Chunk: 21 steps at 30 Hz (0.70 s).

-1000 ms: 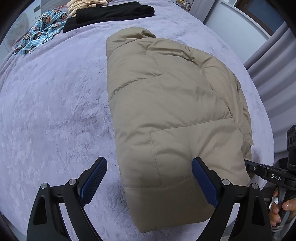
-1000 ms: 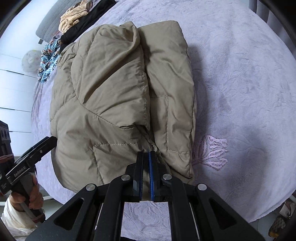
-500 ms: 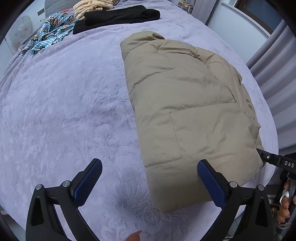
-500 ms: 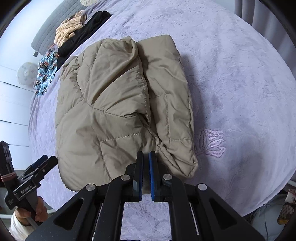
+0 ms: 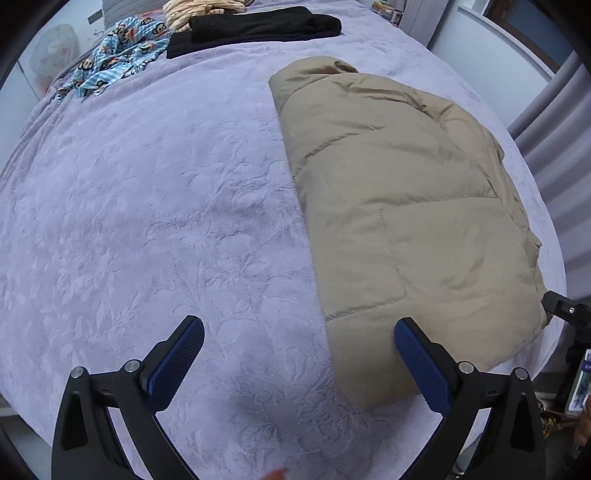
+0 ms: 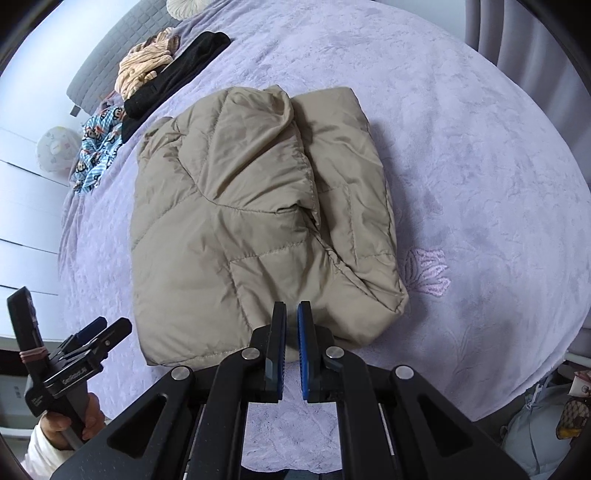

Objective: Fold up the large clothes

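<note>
1. We see the tan padded jacket (image 5: 402, 214) lying folded on the lavender bedspread (image 5: 155, 206), towards the right side and near edge of the bed in the left wrist view.
2. In the right wrist view the jacket (image 6: 243, 236) shows one quilted panel folded over another, with a stitched hem running down its right half.
3. Our left hand-held gripper (image 5: 299, 363) is spread wide above the bedspread; its right finger (image 5: 421, 365) sits over the jacket's near corner, its left finger over bare fabric, and nothing lies between them.
4. Our right hand-held gripper (image 6: 291, 350) stands at the jacket's near edge with its two blue pads almost together, a thin gap showing; no cloth is visible in that gap.
5. The left hand-held gripper also appears at the lower left of the right wrist view (image 6: 86, 338), off the bed's edge.
6. At the far end of the bed lie a black garment (image 5: 258, 26), a blue cartoon-print cloth (image 5: 114, 55) and a cream bundle (image 5: 199, 9), all well apart from the jacket.
7. An embroidered flower (image 6: 428, 269) marks the bedspread just right of the jacket.
</note>
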Tool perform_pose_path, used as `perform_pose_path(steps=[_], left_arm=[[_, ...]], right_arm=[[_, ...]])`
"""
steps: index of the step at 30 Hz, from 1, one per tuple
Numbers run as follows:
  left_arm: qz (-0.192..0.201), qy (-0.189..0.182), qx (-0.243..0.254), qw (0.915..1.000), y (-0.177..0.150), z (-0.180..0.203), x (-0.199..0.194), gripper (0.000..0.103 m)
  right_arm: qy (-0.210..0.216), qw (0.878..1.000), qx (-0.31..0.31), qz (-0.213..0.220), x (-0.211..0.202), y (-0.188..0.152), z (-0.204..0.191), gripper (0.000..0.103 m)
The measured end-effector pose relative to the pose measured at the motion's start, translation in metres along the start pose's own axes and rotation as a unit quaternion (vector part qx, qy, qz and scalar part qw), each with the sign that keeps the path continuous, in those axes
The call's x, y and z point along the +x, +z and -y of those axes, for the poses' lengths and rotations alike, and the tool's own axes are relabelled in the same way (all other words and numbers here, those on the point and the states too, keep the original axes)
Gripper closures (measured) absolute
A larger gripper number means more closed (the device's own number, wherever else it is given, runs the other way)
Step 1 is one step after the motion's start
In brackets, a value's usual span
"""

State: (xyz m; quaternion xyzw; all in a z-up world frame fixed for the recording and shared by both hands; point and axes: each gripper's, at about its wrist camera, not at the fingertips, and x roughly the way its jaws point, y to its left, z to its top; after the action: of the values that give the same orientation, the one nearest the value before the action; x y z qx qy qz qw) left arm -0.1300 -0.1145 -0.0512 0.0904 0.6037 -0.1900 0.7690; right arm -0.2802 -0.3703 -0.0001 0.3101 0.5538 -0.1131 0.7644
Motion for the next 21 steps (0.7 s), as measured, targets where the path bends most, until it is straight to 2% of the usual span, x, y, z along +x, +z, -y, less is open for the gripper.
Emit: perform_pose_path(steps=[2, 4, 5, 7, 9, 14, 16, 17, 21], left_arm=[[-0.007, 0.002, -0.011, 0.9999, 0.006, -0.002, 0.002, 0.0], [-0.017, -0.019, -0.026, 0.9993, 0.012, -0.003, 0.004, 0.0], [-0.018, -0.022, -0.035, 0.999, 0.015, -0.001, 0.004, 0.0], [-0.017, -0.024, -0.047, 0.9985, 0.021, 0.002, 0.005, 0.0], [-0.017, -0.021, -0.053, 0.9982, 0.028, 0.008, 0.008, 0.0], [-0.019, -0.021, -0.056, 0.998, 0.043, 0.02, 0.015, 0.0], [-0.023, -0.024, -0.059, 0.9977, 0.047, 0.022, 0.019, 0.0], [-0.024, -0.028, -0.061, 0.9975, 0.049, 0.023, 0.02, 0.0], [-0.027, -0.038, -0.071, 0.9964, 0.055, 0.026, 0.025, 0.0]], right_arm=[[0.004, 1.0, -0.006, 0.002, -0.004, 0.008, 0.001, 0.083], [0.006, 1.0, -0.009, 0.009, -0.01, 0.015, 0.002, 0.035], [0.009, 1.0, -0.012, 0.015, -0.012, 0.02, 0.004, 0.029], [0.013, 1.0, -0.02, 0.017, -0.015, 0.034, 0.008, 0.026], [0.017, 1.0, -0.021, 0.005, -0.009, 0.048, 0.013, 0.026], [0.048, 0.998, -0.02, -0.027, 0.013, 0.073, 0.025, 0.018], [0.056, 0.998, -0.019, -0.038, 0.02, 0.081, 0.031, 0.004], [0.061, 0.997, -0.02, -0.042, 0.023, 0.084, 0.033, 0.0], [0.074, 0.995, -0.025, -0.061, 0.035, 0.095, 0.041, 0.0]])
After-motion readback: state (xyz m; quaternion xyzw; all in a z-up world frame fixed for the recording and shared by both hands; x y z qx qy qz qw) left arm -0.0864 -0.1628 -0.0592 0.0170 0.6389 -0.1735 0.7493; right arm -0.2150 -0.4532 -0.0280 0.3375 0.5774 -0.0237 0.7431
